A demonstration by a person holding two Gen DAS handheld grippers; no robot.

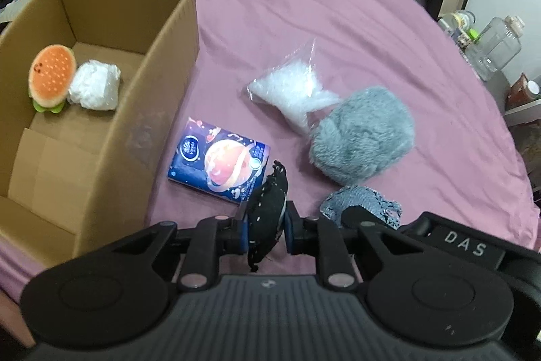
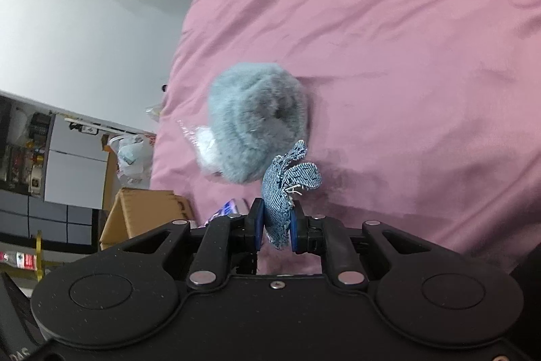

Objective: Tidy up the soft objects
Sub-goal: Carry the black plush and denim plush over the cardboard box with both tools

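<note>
"Looking at the left tongs (image 1: 265,225), what do they hold?"

"A small black cloth thing (image 1: 267,208) with little white dots. The tongs are squeezed tight on it, up above the pink bed (image 1: 372,32), near the front edge."

"And the right tongs (image 2: 276,225)?"

"They pinch a small blue denim pouch (image 2: 287,188) with frayed edges. It is lifted too, just in front of the fluffy gray thing (image 2: 257,124)."

"Where do the soft things go?"

"I think into the cardboard box (image 1: 162,63) on the left side of the bed. A burger plush toy (image 1: 52,78) is already inside, and a white soft bundle in a clear wrap (image 1: 96,85) sits touching it."

"So how much is done?"

"Two things are in the box. Two more are held in the tongs, but not yet in the box. So I would say about half is done."

"What is left on the bed?"

"The fluffy gray thing, a clear bag of white stuffing (image 1: 297,93) that touches it, and a dark blue tissue pack (image 1: 219,161) lying just beside the box."

"What comes next, do you think?"

"The black cloth thing is closer to the box, so it may go in first. Then the denim pouch. After that, the three things on the bed still need picking up."
</note>
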